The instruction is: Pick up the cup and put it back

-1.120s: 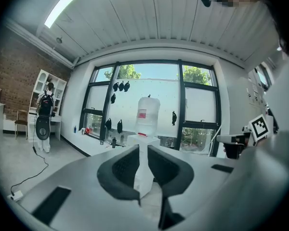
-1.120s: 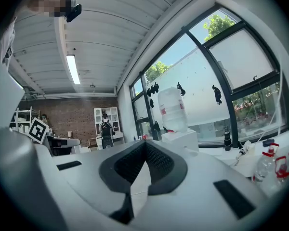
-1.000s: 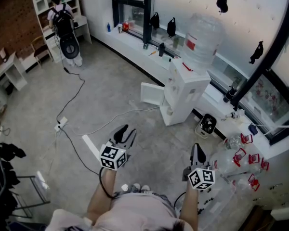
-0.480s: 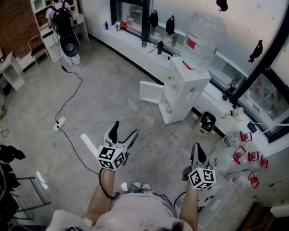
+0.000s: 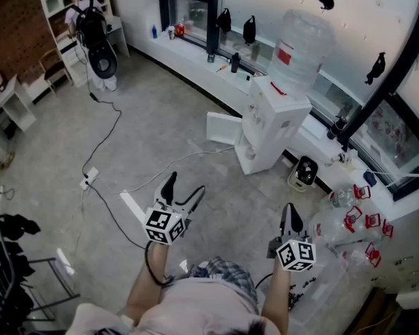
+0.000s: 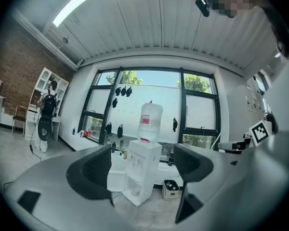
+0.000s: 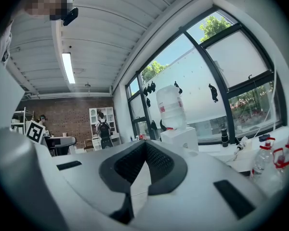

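Observation:
I cannot make out a cup in any view. A white water dispenser (image 5: 276, 121) with a big clear bottle (image 5: 300, 44) on top stands on the floor ahead by the windows, and its lower door (image 5: 223, 128) hangs open. My left gripper (image 5: 184, 187) is held in the air, pointing toward it. Its jaws stand wide open with nothing between them, and the dispenser (image 6: 142, 174) shows through the gap of the left gripper (image 6: 142, 162). My right gripper (image 5: 288, 213) is held lower right, shut on nothing. In its own view the pads of the right gripper (image 7: 145, 150) meet, and the dispenser (image 7: 180, 137) lies beyond.
Cables and a power strip (image 5: 89, 179) cross the floor at left. A person with a backpack (image 5: 91, 26) stands by white shelves far left. Several plastic bottles with red caps (image 5: 356, 215) lie at right, near a small fan (image 5: 304, 174). A black rack (image 5: 3, 257) stands at the near left.
My left gripper's jaws have gone from nearly closed to wide open. Both grippers stay in about the same place, and the right one stays shut.

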### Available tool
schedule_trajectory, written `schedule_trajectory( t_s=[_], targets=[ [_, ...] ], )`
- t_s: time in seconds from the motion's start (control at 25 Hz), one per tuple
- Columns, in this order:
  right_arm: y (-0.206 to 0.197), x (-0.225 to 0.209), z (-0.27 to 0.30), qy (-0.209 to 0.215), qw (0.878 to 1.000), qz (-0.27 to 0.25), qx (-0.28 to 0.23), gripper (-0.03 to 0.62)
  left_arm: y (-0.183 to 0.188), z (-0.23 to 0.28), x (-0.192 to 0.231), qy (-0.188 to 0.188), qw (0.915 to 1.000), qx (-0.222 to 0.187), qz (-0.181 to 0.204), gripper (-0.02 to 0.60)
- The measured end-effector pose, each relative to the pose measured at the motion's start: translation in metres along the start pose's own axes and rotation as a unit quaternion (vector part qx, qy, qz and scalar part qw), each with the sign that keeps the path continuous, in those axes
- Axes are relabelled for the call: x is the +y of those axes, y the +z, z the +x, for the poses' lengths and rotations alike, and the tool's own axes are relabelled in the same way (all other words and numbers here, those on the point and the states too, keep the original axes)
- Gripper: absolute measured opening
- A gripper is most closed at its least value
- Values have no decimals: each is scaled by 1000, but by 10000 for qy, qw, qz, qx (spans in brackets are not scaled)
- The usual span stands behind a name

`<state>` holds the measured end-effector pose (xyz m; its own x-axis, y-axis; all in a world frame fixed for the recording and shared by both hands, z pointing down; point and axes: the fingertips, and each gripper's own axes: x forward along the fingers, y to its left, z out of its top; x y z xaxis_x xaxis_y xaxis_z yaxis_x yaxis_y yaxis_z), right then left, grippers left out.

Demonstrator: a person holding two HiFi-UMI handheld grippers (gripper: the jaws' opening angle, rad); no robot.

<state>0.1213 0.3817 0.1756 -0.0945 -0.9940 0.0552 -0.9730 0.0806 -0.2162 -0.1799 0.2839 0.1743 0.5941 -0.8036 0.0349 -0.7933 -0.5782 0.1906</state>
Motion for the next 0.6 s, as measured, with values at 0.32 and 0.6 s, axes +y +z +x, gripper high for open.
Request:
schedule_trajectory(
  t_s=[0.32, 0.6],
  targets=[
    [-5, -2, 16, -30, 10000, 52, 42, 17, 0, 9, 20, 79, 10000, 42, -12, 390],
    [1, -4, 58, 103, 9999, 4, -33, 17, 2, 33, 41, 143, 9999, 22, 46, 390]
  ],
)
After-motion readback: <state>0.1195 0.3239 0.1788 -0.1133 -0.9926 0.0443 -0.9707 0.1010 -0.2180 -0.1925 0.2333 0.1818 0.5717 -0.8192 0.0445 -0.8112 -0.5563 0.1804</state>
